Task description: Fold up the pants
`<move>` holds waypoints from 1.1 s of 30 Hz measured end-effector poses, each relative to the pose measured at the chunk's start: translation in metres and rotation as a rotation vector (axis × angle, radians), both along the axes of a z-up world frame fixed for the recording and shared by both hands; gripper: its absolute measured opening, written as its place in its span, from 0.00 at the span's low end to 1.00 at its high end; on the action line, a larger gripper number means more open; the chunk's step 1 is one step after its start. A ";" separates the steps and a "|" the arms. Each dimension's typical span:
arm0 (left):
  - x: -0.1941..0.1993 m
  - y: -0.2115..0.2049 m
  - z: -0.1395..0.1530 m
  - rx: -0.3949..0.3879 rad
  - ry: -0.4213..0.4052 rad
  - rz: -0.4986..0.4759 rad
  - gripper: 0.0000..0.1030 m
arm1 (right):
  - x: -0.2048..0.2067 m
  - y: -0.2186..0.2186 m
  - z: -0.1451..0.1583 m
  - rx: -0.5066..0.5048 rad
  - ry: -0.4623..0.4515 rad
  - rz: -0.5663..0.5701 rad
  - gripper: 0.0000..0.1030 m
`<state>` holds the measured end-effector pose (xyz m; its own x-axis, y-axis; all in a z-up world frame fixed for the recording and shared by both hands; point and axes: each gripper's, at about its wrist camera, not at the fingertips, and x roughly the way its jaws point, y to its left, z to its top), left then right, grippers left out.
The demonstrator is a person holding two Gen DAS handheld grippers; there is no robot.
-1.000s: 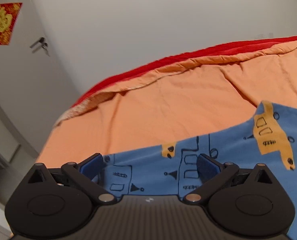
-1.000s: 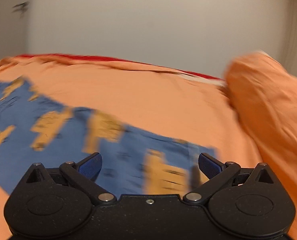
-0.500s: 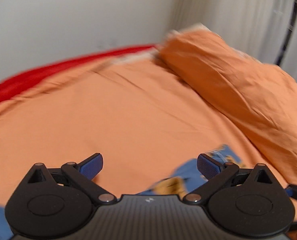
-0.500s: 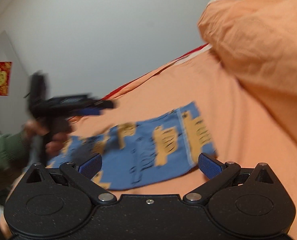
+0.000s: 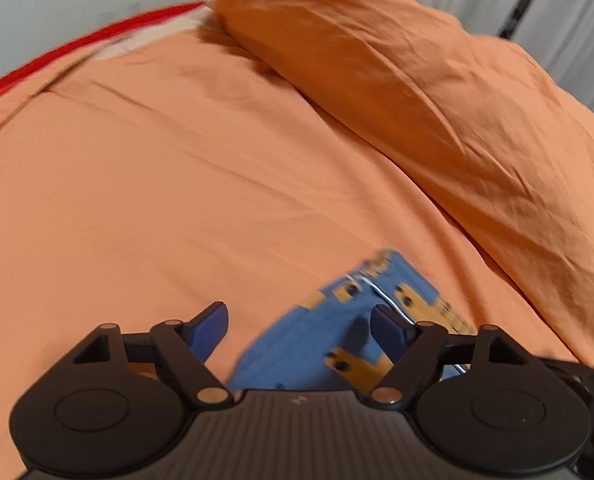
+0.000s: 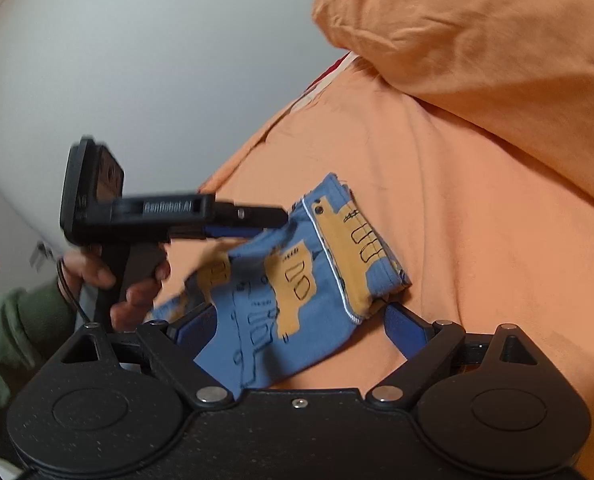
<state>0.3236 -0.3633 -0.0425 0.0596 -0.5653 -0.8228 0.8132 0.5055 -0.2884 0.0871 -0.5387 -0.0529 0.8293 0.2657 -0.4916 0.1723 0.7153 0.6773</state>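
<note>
Right wrist view, nearest: the right claw [image 6: 301, 332], black with blue pads, stands open and grips nothing. The blue cotton pants printed with orange vehicles [image 6: 297, 280] lie just ahead of it, reaching in between its spread fingers, on the orange bed sheet [image 6: 477, 240]. The garment appears already folded into a compact bundle. Its long axis runs from lower left to upper right in this view, with a white-piped hem toward the far right end.

Beyond the bundle, the left claw [image 6: 273, 218], held by the person's left hand [image 6: 113, 280], hovers over the pants' far left part. Whether it touches the cloth cannot be told through the blur.

Left wrist view: the left claw [image 5: 299, 326] is likewise open and empty, with the pants [image 5: 337, 340] directly ahead and slightly right of centre.

Both claws lie near the bundle; the right appears the nearer for any final fold or smoothing.

Farthest: a large orange pillow [image 6: 497, 48] and the pale wall [image 6: 137, 60].
</note>
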 end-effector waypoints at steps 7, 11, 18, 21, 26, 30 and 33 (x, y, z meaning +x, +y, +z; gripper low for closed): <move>-0.016 -0.004 0.002 0.074 -0.130 0.046 0.24 | 0.008 0.008 0.001 -0.057 -0.037 -0.057 0.78; -0.026 0.001 0.009 0.058 -0.160 0.064 0.07 | 0.009 0.013 0.004 -0.192 0.003 -0.109 0.23; -0.040 0.007 0.024 0.001 -0.226 0.034 0.06 | -0.004 0.059 0.023 -0.631 -0.097 -0.051 0.13; -0.040 0.008 0.021 0.000 -0.259 0.042 0.06 | -0.005 0.080 0.028 -0.839 -0.140 -0.015 0.13; -0.032 0.002 -0.008 0.046 -0.235 0.081 0.06 | 0.008 0.044 0.008 -0.600 0.015 -0.060 0.14; -0.032 -0.002 -0.007 0.045 -0.244 0.096 0.07 | 0.006 0.024 0.004 -0.465 0.018 -0.081 0.16; -0.033 -0.002 0.003 0.012 -0.222 0.095 0.11 | 0.004 0.021 0.004 -0.430 0.003 -0.089 0.22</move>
<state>0.2903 -0.3651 -0.0398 0.2919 -0.5388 -0.7902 0.8047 0.5850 -0.1016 0.0907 -0.5172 -0.0484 0.8382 -0.0360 -0.5442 0.2472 0.9145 0.3202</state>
